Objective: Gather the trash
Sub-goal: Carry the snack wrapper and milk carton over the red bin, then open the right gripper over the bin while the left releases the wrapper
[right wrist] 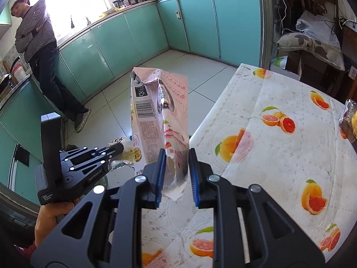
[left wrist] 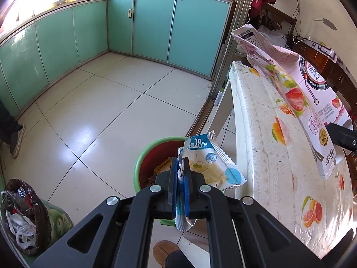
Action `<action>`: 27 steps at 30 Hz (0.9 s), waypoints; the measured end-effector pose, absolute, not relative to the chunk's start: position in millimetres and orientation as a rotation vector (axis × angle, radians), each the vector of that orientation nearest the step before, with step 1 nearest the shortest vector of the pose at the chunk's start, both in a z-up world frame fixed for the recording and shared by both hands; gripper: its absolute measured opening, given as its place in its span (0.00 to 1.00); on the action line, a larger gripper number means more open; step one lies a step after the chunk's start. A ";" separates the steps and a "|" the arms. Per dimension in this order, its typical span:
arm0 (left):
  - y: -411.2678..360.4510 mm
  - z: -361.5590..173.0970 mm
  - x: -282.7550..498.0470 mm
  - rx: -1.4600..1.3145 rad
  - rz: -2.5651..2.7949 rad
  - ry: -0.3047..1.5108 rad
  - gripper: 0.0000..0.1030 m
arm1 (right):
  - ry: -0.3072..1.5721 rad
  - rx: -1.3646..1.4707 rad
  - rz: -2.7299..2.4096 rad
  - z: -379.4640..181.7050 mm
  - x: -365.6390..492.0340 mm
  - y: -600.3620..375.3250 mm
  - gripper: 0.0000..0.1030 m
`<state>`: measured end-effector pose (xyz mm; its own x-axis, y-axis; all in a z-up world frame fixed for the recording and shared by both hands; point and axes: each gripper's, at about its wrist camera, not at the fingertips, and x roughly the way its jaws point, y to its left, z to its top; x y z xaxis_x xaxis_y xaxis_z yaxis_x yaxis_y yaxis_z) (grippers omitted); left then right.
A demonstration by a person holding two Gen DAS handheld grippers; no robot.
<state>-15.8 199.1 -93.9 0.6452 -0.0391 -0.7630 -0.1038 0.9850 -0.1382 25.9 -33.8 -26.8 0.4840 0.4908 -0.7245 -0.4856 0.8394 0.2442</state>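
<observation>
My left gripper point(left wrist: 180, 163) is shut on a torn blue and white snack wrapper point(left wrist: 214, 163). It holds the wrapper over a green bin with a red liner point(left wrist: 147, 154) on the floor beside the table point(left wrist: 267, 167). My right gripper point(right wrist: 177, 154) is shut on the lower end of a tall pink strawberry-print bag point(right wrist: 156, 111), which stands upright above the table's left edge point(right wrist: 200, 134). The left wrist view shows the same pink bag point(left wrist: 290, 71) slanting over the table, with one right finger point(left wrist: 341, 135) at the frame's edge. In the right wrist view, my left gripper point(right wrist: 120, 147) sits low at left, in a hand.
A second bin point(left wrist: 24, 214), lined with a brown bag and holding plastic bags, stands at the lower left. A person point(right wrist: 42, 51) leans against the teal cabinets point(left wrist: 156, 22). A wrapped snack pack point(right wrist: 349, 122) lies at the table's right edge. A slippered foot point(left wrist: 166, 252) is below the left gripper.
</observation>
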 end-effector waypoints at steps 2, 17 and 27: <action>202.8 -96.4 -13.9 -0.178 0.039 0.875 0.04 | 0.895 0.023 0.601 -28.8 29.0 -28.7 0.21; 217.5 -119.6 13.4 -0.161 0.040 0.926 0.04 | 0.931 -0.007 0.555 -44.2 60.3 9.8 0.20; 222.2 -137.6 27.7 -0.132 0.074 0.973 0.04 | 0.983 -0.068 0.545 -62.8 77.7 29.0 0.20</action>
<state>27.7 222.2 -137.6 0.5616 0.0032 -0.8274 -0.1220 0.9894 -0.0789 77.7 29.0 -62.8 0.4322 0.4066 -0.8049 -0.4666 0.8647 0.1863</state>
